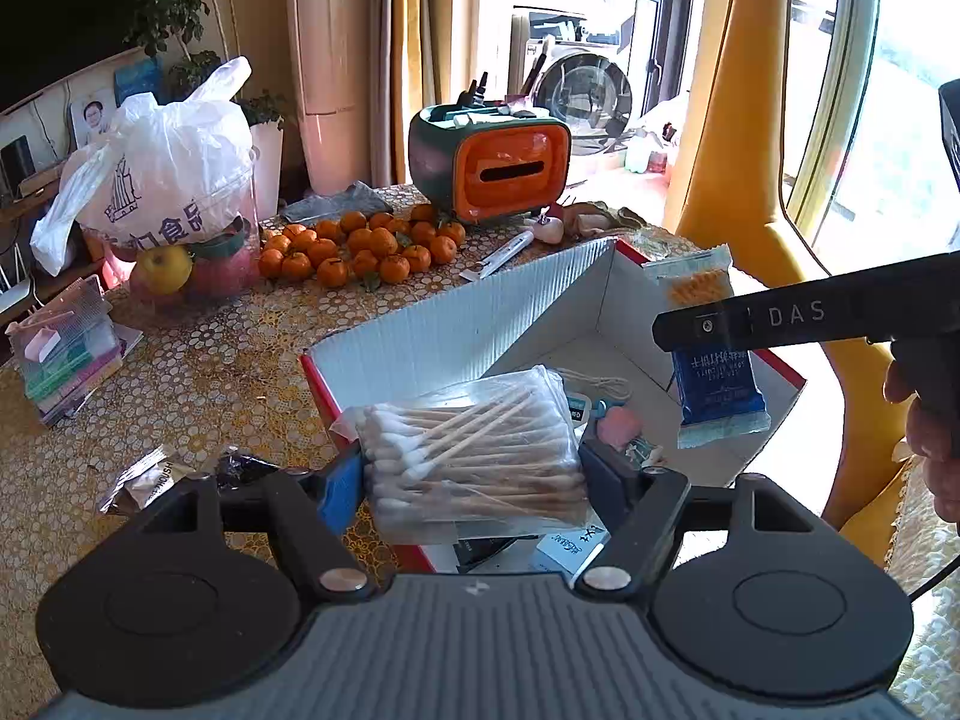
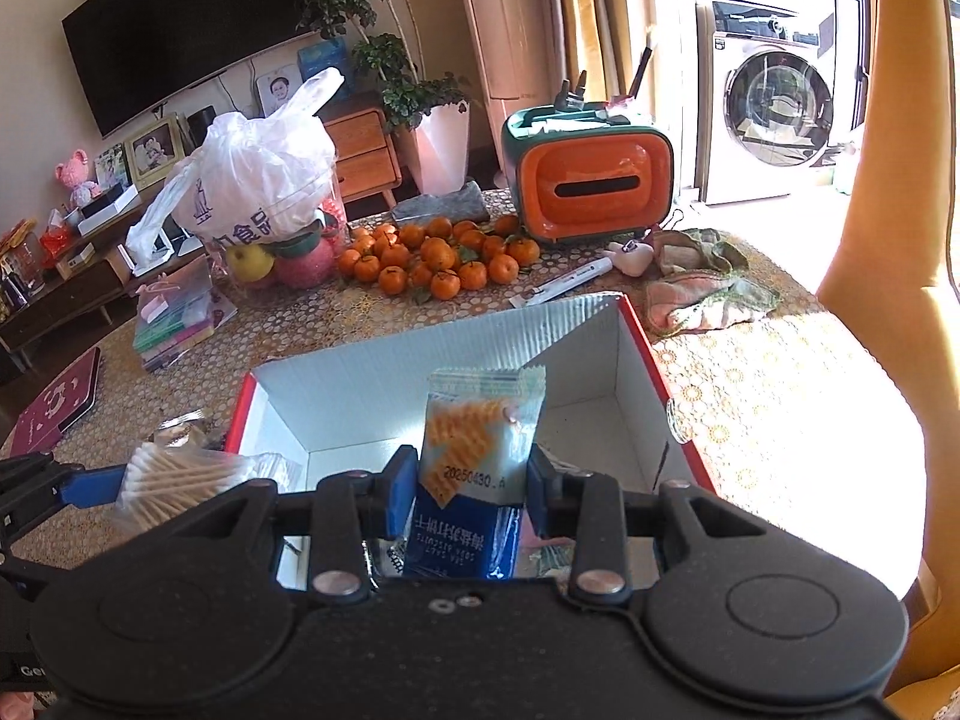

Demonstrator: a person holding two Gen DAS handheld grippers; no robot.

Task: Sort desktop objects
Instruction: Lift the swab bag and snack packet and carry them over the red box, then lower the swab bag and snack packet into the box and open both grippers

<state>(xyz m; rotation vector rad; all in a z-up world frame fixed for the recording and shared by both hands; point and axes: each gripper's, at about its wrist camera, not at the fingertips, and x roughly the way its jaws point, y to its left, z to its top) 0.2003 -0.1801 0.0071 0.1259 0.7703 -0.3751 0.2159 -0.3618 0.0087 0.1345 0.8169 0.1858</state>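
Note:
My left gripper [image 1: 471, 471] is shut on a clear pack of cotton swabs [image 1: 474, 450], held over the near left corner of an open white box with red outer walls [image 1: 456, 312]. My right gripper [image 2: 471, 495] is shut on a blue and white biscuit packet [image 2: 477, 468], held upright above the box [image 2: 372, 378]. In the left wrist view the packet [image 1: 714, 360] hangs over the right side of the box under the right gripper's finger [image 1: 798, 315]. Small items lie on the box floor, partly hidden by the swabs.
A pile of tangerines [image 1: 360, 249], an orange tissue holder [image 1: 510, 171], a white plastic bag over fruit [image 1: 168, 174], a white pen-like tube [image 2: 567, 285], crumpled cloths [image 2: 702, 288] and a stack of colourful notepads [image 1: 66, 354] sit on the patterned table. Loose sachets [image 1: 144, 477] lie left of the box. A yellow chair [image 1: 756, 168] stands at right.

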